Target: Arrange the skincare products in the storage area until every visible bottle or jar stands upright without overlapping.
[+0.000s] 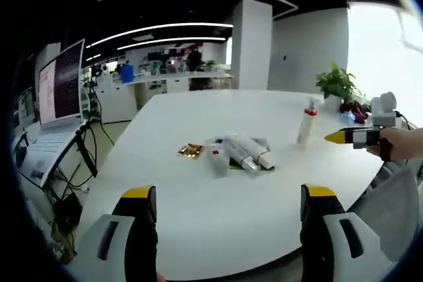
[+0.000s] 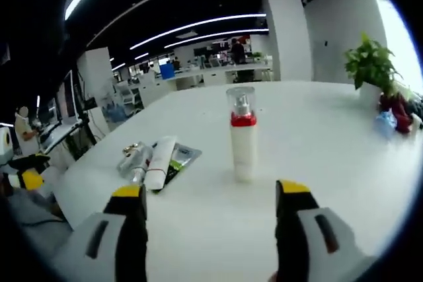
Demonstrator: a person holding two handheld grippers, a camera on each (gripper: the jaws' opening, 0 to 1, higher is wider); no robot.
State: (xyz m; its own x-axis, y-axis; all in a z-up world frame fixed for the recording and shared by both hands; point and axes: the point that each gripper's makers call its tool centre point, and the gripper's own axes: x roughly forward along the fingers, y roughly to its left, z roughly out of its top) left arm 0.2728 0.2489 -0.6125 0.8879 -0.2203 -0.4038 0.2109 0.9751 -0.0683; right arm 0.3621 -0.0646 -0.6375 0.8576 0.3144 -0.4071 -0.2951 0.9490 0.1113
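The left gripper (image 1: 229,212) is seen in the left gripper view as two black jaws, each capped with a yellow tip and backed by a light grey moulded shell with a dark oblong slot. The right gripper (image 2: 210,219) is built alike in the right gripper view: black jaws, yellow caps, grey housings with dark slots. In the left gripper view the right gripper is also seen from the side as a yellow pointed tip on a black and white body, held in a hand (image 1: 400,143) with a dark band at the wrist.
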